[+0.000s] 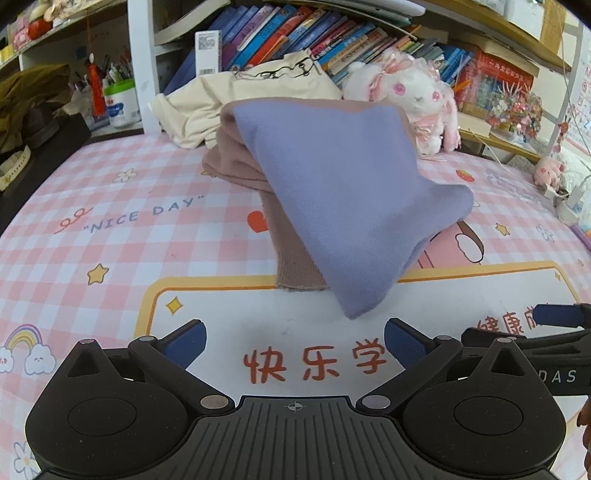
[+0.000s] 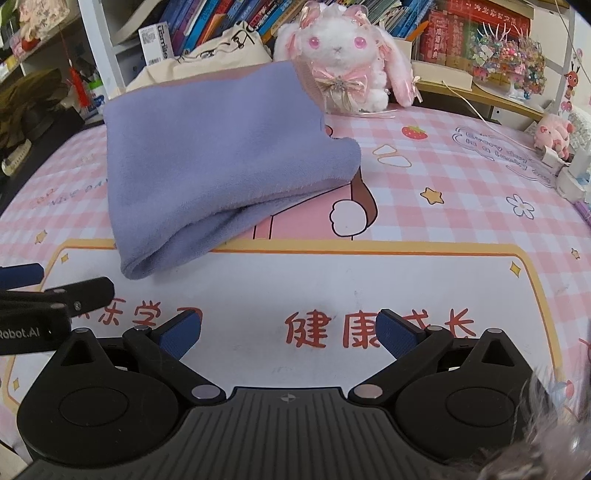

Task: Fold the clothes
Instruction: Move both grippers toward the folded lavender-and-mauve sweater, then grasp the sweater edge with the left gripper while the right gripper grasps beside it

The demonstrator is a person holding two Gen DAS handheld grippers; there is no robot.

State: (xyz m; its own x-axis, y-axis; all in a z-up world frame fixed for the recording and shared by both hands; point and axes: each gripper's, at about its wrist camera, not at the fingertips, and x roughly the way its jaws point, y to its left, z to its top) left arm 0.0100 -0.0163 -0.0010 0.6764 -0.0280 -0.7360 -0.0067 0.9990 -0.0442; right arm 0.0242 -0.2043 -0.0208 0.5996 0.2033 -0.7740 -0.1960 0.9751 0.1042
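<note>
A folded garment, lavender outside (image 1: 343,206) with a dusty-pink part (image 1: 291,254) showing beneath, lies on the pink checked mat (image 1: 110,229). In the right wrist view the same lavender garment (image 2: 221,158) sits ahead and to the left. My left gripper (image 1: 293,341) is open just short of the garment's near corner, nothing between its blue pads (image 1: 404,343). My right gripper (image 2: 288,332) is open too, over the white printed panel, to the right of the garment. Each gripper shows at the edge of the other's view.
A cream garment (image 1: 229,99) is piled behind the folded one. A white plush rabbit (image 2: 343,55) sits against the bookshelf (image 1: 314,33). A small pink plush (image 2: 554,134) and boxes lie at the far right. Dark items (image 1: 33,110) crowd the left edge.
</note>
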